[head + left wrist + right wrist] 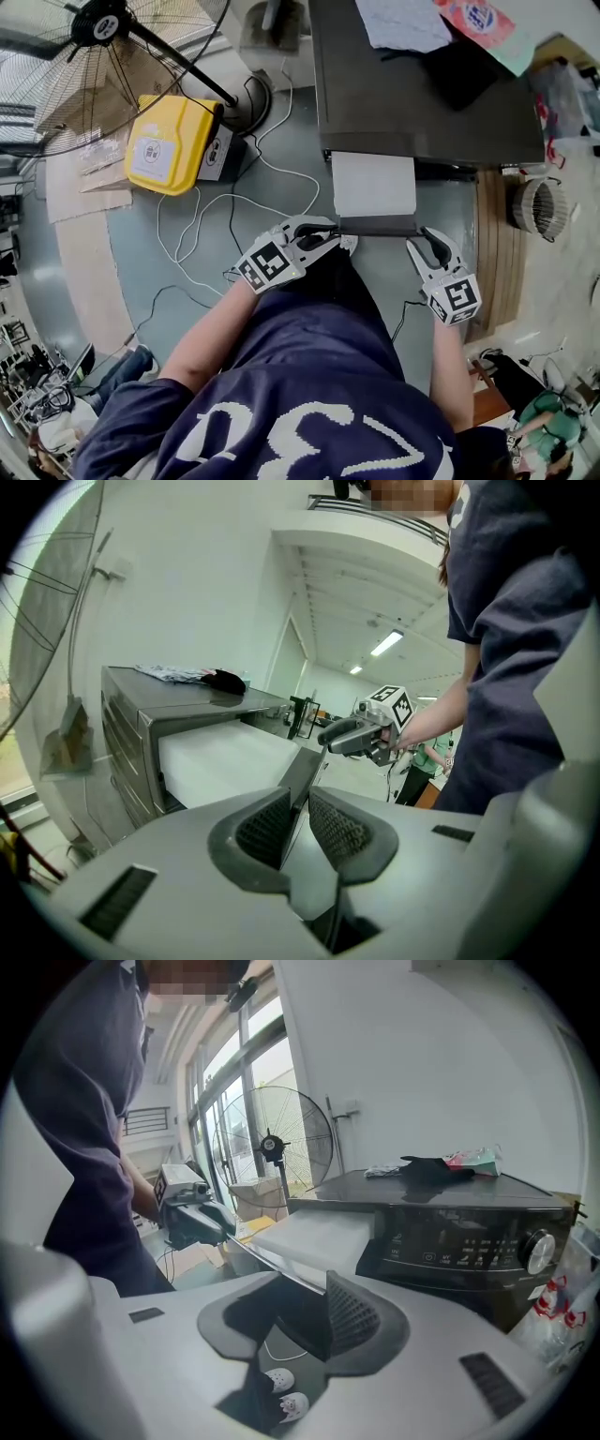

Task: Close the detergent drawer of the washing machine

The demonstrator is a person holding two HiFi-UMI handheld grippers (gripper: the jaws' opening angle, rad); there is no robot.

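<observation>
Detergent drawer (374, 184), front partly behind jaws

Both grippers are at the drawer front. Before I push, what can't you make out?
- Left gripper on the drawer front: left gripper view, pad contact unclear in the narrow gap.
- Right gripper: right gripper view, the front covers one pad; grip unclear.
- Control panel print: right gripper view, too small.
- Drawer slot: head view, hidden beneath the washing machine top.

Both forearms reach forward, grippers tilted slightly down. Left gripper (330, 238) has its jaws pinched on the left end of the drawer front (378, 225). Right gripper (427, 236) clamps the right end.
</observation>
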